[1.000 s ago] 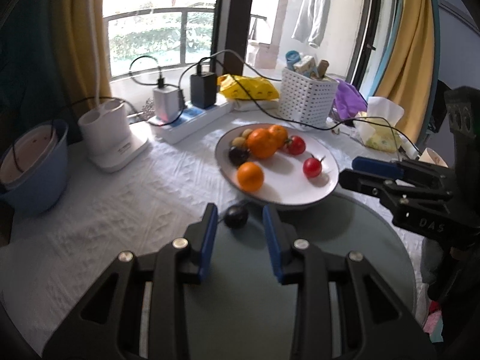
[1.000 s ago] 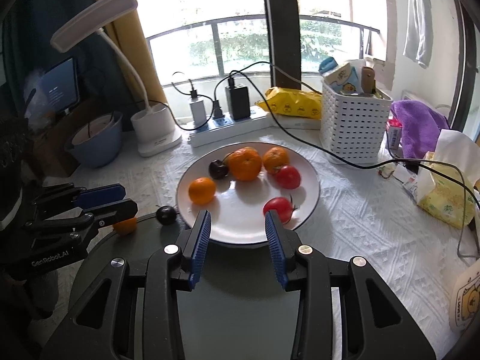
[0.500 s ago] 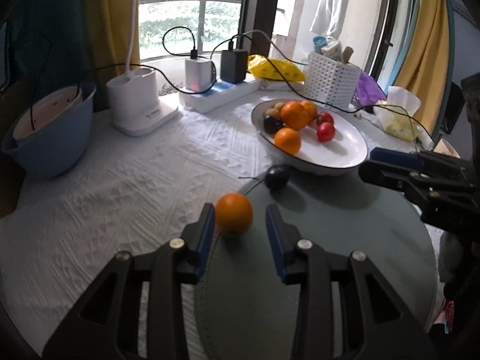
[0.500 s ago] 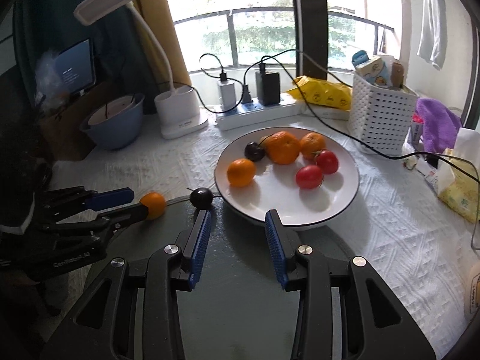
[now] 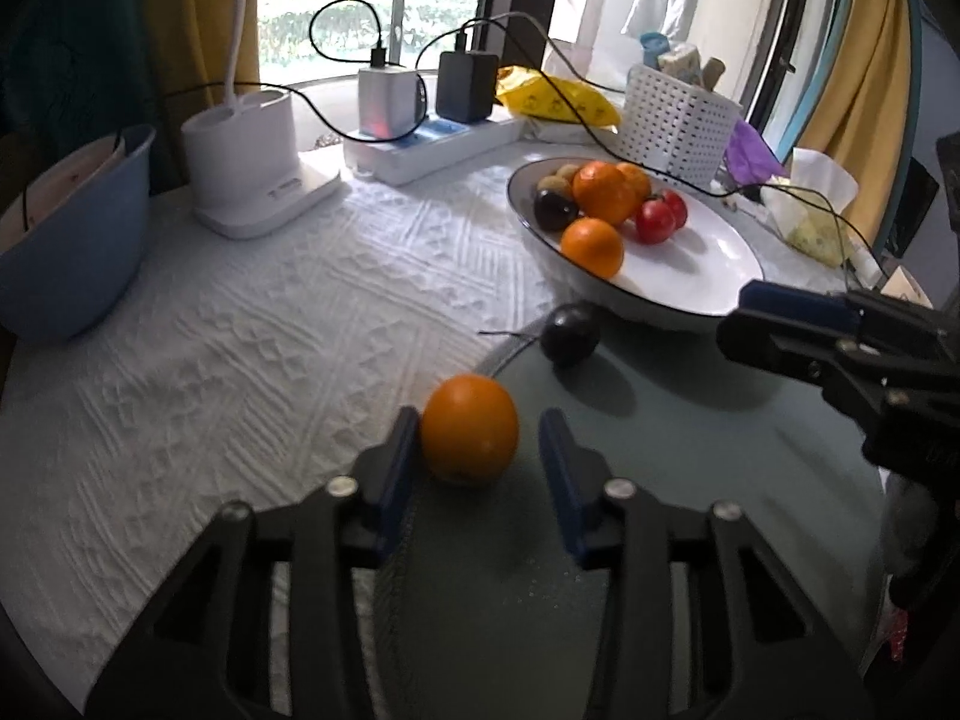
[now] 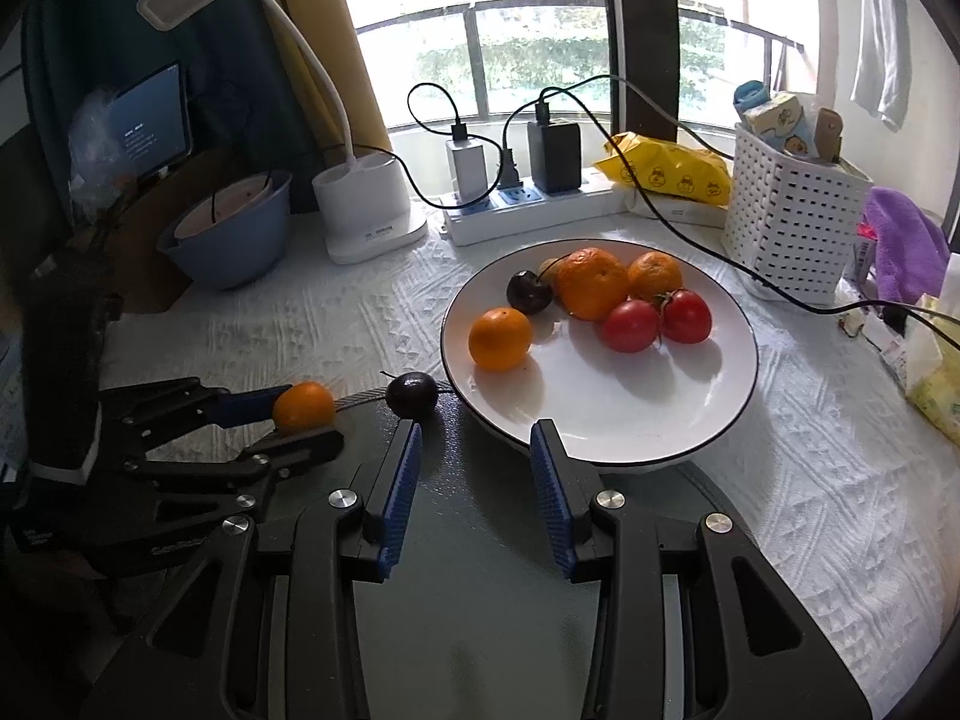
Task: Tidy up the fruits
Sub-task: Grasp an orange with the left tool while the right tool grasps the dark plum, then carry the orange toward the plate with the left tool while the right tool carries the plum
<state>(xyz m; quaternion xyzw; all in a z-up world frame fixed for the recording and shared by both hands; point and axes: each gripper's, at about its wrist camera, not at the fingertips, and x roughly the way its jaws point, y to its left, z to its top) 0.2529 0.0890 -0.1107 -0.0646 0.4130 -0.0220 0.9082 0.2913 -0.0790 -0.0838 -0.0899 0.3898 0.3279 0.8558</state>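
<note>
Tongs first: our left gripper [image 5: 479, 441] has just been closing around a loose orange [image 5: 469, 429], low centre, right pad not touching. Our right gripper [image 6: 475, 461] gapes empty before the white plate [image 6: 708, 414] of fruit.

The left gripper [image 5: 480, 441] tilts steeply downward, its jaws just closing a little, with a small orange [image 5: 469, 429] between them: the left pad touches it, the right pad stands clear. The right gripper [image 6: 474, 456] tilts down alike, jaws parted and empty, just beside the left one.
</note>
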